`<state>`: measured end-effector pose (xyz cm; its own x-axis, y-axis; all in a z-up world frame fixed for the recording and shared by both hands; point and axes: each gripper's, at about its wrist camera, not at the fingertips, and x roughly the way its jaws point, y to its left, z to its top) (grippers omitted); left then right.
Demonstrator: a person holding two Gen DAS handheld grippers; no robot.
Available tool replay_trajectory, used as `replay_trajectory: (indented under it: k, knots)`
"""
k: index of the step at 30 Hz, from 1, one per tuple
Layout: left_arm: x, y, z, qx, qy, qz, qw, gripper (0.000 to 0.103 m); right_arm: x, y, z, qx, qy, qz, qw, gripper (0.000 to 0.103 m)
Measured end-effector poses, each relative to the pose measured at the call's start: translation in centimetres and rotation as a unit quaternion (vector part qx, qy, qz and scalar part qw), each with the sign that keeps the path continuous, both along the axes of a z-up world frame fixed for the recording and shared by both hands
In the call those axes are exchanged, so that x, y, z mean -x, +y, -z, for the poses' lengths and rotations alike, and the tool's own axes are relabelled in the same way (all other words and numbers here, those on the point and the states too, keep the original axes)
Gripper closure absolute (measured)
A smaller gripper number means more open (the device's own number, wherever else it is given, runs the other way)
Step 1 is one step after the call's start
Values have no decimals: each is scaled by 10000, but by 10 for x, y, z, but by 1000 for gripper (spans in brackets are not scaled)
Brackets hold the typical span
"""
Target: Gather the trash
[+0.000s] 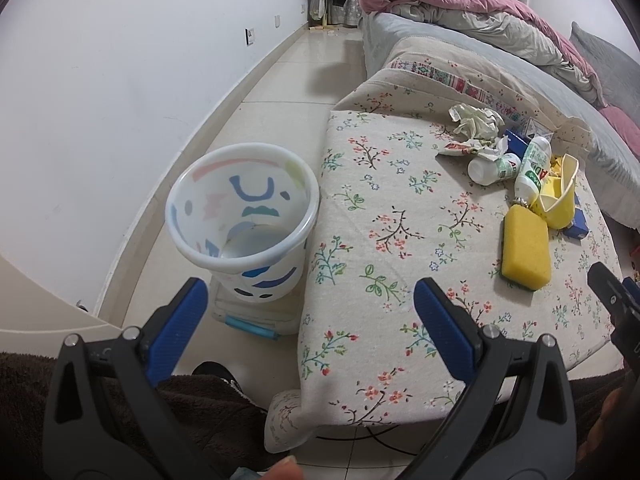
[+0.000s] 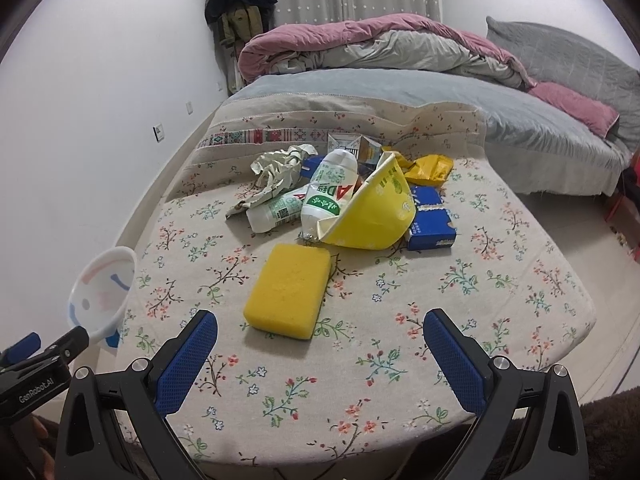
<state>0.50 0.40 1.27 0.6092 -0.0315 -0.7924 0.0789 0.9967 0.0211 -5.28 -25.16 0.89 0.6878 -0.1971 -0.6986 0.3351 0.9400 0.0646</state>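
Note:
A white patterned trash bin (image 1: 244,220) stands on the floor left of a floral-cloth table (image 1: 380,248); its rim also shows in the right wrist view (image 2: 102,292). On the table lie a yellow sponge (image 2: 288,296), a crushed yellow paper bowl (image 2: 372,212), two white bottles (image 2: 328,196), crumpled paper (image 2: 280,168), a blue box (image 2: 430,224) and a yellow wrapper (image 2: 430,168). My left gripper (image 1: 310,312) is open and empty, between the bin and the table's edge. My right gripper (image 2: 320,344) is open and empty, just short of the sponge.
A bed (image 2: 440,92) with a pink and grey duvet stands behind the table. A white wall (image 1: 100,80) runs along the left. The bin sits on a clear box (image 1: 256,316). Tiled floor (image 1: 296,68) stretches past the bin.

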Motion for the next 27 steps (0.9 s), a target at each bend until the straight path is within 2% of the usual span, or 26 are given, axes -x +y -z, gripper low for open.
replay_trajectory:
  k: [3, 8, 21, 27]
  knots:
    - [-3, -3, -2, 17, 1, 31, 10000, 1, -4, -4, 0, -39, -7, -8, 10000, 0]
    - [-14, -8, -5, 30, 13, 156, 9999, 1, -16, -26, 4, -505, 11, 114, 9987, 0]
    - [-57, -44, -7, 6, 4, 816, 9967, 1, -73, -87, 16, -1045, 341, 504, 9927, 0]
    - [-82, -70, -2, 8, 95, 1243, 9922, 1, -99, -114, 26, -1426, 205, 723, 9869, 3]
